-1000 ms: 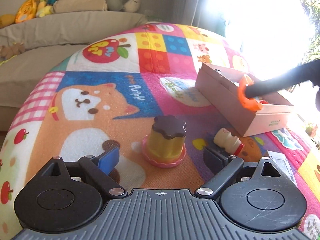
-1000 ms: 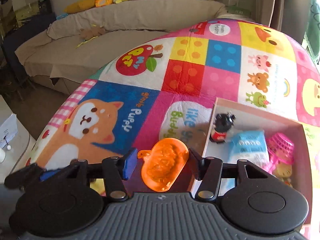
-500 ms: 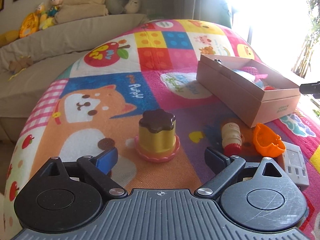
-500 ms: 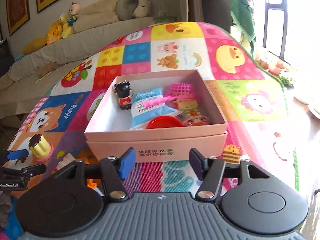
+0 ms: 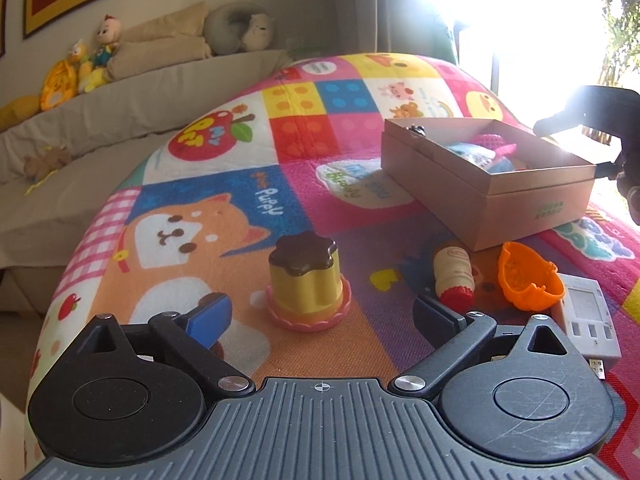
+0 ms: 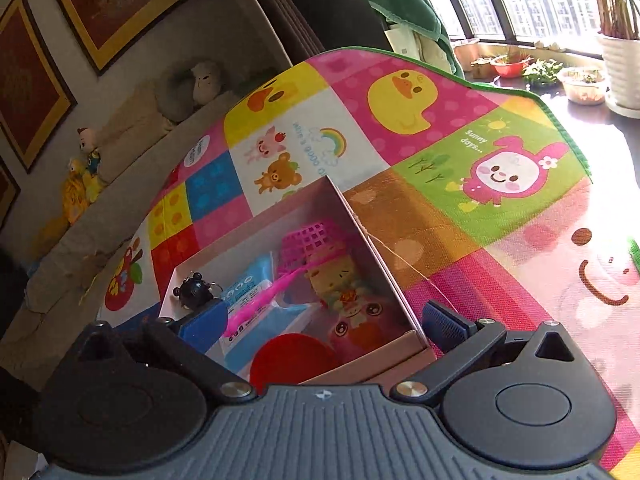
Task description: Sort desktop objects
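Meanwhile both claws are opening with nothing between them, the left claw (image 5: 322, 312) before the pudding toy (image 5: 306, 280), the right claw (image 6: 324, 322) over the box (image 6: 348, 208).

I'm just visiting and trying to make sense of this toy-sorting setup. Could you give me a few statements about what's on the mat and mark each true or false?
1. The pudding toy stands upright on the mat. True.
2. The orange pumpkin piece lies inside the box. False: it lies on the mat outside the box, beside the small bottle.
3. The left gripper grips the pudding toy. False: its jaws are opening, clear of the toy.
4. A pink basket sits in the box. True.
5. The right gripper holds nothing. True: its jaws are opening.
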Demonstrator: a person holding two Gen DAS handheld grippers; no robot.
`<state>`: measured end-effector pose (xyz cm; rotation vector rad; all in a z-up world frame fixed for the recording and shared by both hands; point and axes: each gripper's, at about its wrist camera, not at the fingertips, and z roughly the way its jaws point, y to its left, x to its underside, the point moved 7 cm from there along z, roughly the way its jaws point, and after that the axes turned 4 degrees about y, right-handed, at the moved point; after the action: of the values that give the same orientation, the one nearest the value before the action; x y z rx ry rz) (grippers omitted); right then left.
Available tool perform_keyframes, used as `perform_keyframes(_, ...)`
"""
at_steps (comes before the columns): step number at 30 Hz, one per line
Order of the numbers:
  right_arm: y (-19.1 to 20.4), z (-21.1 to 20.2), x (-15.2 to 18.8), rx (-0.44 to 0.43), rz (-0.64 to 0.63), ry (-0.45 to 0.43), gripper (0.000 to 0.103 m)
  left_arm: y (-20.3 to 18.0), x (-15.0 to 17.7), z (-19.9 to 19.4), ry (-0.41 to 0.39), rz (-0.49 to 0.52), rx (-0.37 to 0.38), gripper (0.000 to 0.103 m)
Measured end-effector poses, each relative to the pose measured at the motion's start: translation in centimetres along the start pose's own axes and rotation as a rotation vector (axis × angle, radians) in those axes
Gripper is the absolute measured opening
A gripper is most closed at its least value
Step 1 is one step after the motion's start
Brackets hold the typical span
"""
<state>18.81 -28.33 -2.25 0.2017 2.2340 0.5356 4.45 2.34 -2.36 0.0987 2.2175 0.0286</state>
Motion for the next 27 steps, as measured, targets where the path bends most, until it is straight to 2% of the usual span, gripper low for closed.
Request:
perform_keyframes(7,4.3,-0.4,2.8,-0.143,-0.110,0.081,0.103,0.6,0.0,0.1,0.005,-0.038,0.013,0.101)
perform_keyframes(13,4.7,-3.9,5.5,-0.096,-0.201,0.049,0.103,0.5,0.0,0.1,0.005,-0.036,0.011,0.101)
perform_keyframes(18,5.9,-7.2,10.0,-0.060,-0.423,0.055,0.103,0.6,0.1,0.3,0.019,-0.040,-0.001,0.102)
perform_keyframes(24,9.2,-7.9,15.7,-0.199,-0.607,0.212,0.103,0.5,0.1,0.2,0.018,-0.028,-0.025,0.102)
perform_keyframes(27,9.9,-7.2,17.5,-0.159,-0.701,0.245,0.103,0.6,0.1,-0.1,0.007,-0.028,-0.039,0.102)
